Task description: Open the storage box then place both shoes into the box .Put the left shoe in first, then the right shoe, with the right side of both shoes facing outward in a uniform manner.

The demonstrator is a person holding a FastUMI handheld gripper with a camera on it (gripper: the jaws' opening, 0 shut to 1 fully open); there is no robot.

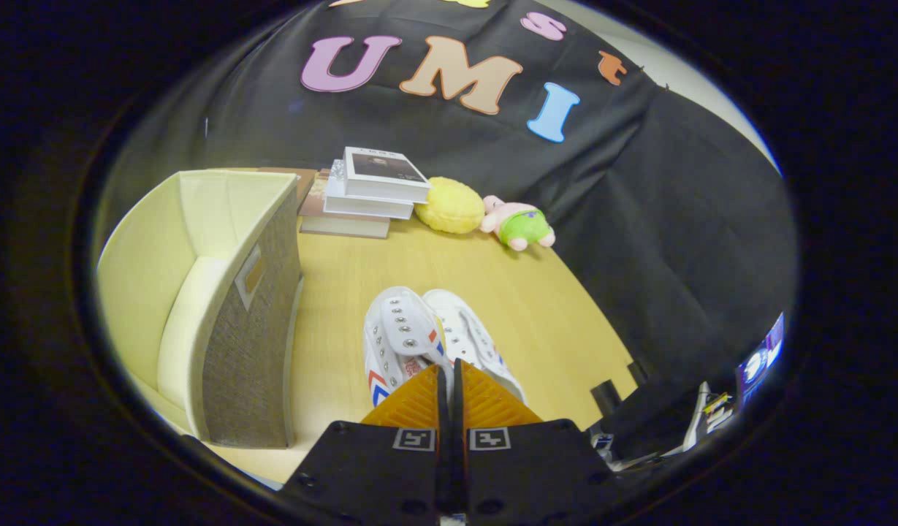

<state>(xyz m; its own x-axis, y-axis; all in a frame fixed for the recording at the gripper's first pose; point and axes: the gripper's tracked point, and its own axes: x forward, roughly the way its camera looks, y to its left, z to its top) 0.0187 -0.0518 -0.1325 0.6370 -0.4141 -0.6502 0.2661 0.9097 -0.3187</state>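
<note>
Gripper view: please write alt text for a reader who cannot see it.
The gripper has its fingers closed together over a pair of white shoes on a wooden table. An open storage box stands left of them; books and plush toys lie beyond.

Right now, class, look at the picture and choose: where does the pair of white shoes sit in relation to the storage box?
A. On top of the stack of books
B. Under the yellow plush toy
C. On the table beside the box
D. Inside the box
C: the white shoes stand on the table beside the storage box, just ahead of the closed claw, which holds nothing.
</note>
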